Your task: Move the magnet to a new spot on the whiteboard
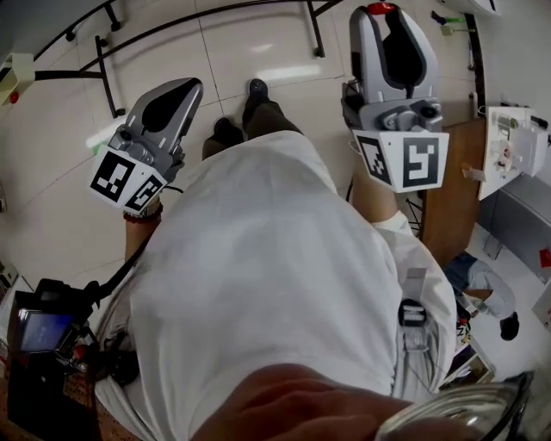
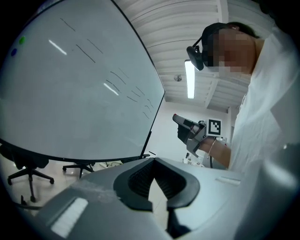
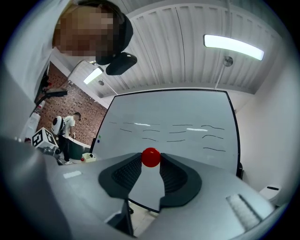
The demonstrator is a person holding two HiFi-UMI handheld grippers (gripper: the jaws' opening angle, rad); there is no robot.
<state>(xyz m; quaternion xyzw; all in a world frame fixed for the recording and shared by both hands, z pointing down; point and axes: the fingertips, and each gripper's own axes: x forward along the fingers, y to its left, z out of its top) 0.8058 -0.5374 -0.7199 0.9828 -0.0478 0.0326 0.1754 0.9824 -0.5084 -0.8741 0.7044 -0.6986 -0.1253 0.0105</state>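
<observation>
A small red ball magnet [image 3: 151, 157] sits pinched between the tips of my right gripper [image 3: 151, 159], which is shut on it. The same red magnet [image 1: 380, 9] shows at that gripper's tip in the head view. Beyond it stands the whiteboard [image 3: 178, 122], marked with short dark strokes and apart from the magnet. My left gripper [image 2: 153, 161] has its jaws closed together with nothing between them. It points past the whiteboard [image 2: 70, 93], which bears a green dot [image 2: 22, 41] and a blue dot [image 2: 13, 52]. In the head view my left gripper [image 1: 182, 86] is held at chest height.
An office chair [image 2: 28, 171] stands under the board. A wooden desk [image 1: 452, 189] is at the right, with a person [image 1: 486, 288] beyond it. A camera device [image 1: 39, 332] sits at lower left. Another person [image 3: 63, 129] stands by the brick wall.
</observation>
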